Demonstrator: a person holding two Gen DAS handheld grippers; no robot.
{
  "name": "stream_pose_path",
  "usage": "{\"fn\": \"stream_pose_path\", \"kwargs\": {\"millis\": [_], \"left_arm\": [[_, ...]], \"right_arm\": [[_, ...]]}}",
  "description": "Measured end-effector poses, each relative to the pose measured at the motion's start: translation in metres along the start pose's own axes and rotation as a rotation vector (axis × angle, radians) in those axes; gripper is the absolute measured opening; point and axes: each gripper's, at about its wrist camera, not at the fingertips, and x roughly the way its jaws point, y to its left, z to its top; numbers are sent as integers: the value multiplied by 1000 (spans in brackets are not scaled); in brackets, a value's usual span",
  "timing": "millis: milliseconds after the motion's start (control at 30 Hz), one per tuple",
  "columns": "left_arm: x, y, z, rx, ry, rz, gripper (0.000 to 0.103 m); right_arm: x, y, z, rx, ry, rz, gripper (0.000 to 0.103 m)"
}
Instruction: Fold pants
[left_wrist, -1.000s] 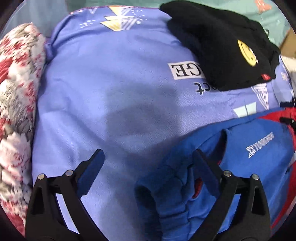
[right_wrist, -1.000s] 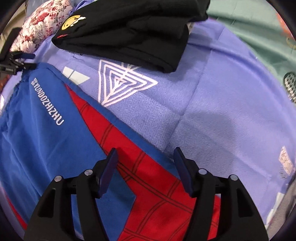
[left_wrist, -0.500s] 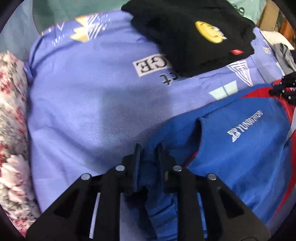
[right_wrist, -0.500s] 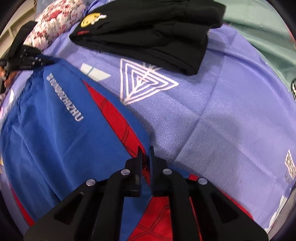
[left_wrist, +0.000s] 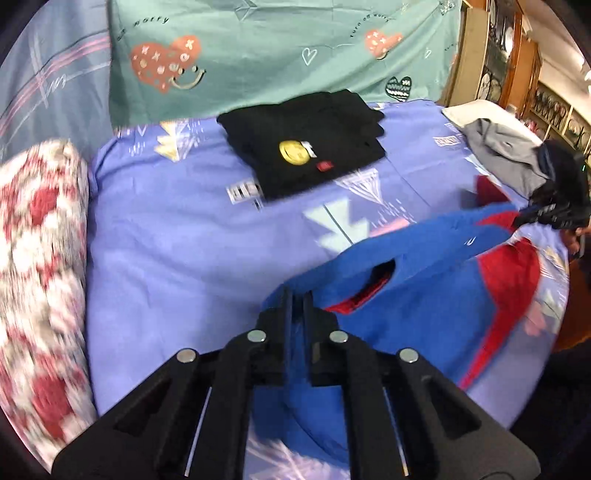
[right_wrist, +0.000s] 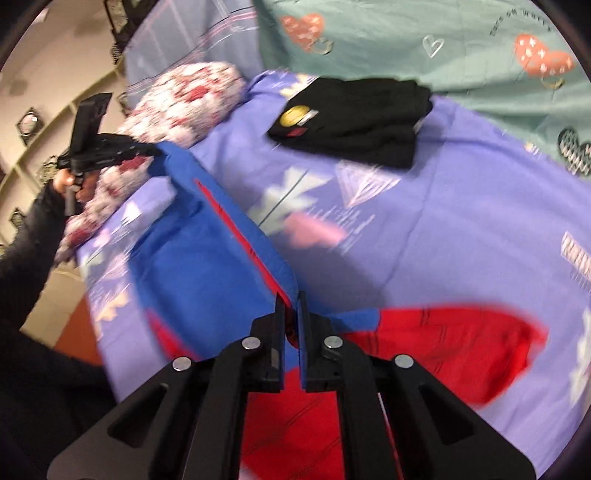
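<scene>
above the sheet (left_wrist: 166, 229), both grippers apparently pinch the pants (left_wrist: 424, 314).

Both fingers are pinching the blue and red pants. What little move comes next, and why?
Probably carry the pinched edge of the blue and red pants across to fold them in half: left gripper and right gripper each grip an end, lifted off the purple sheet.

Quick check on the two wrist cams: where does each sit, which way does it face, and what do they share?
Left wrist: on the left gripper, looking down-forward over the bed; jaws shut on the blue-and-red pants; right gripper at the right edge.
Right wrist: on the right gripper, same tilt; jaws shut on the pants' edge; left gripper, a hand and dark sleeve at left.
Shared: pants, folded black garment, purple sheet, floral pillow.
</scene>
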Motion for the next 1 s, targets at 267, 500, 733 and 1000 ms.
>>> {"fn": "stream_pose_path", "kwargs": {"millis": [267, 500, 733, 1000], "left_arm": [[14, -5, -75, -131, 69, -23, 5], [21, -2, -95, -215, 70, -40, 5], [26, 3, -53, -227, 55, 12, 5], [72, 41, 27, -329, 23, 104, 5]], "right_arm": [[51, 25, -66, 85, 68, 72, 6], [56, 27, -76, 129, 45, 58, 6], [40, 14, -32, 109, -38, -51, 6], [56, -22, 82, 147, -134, -243, 6]]}}
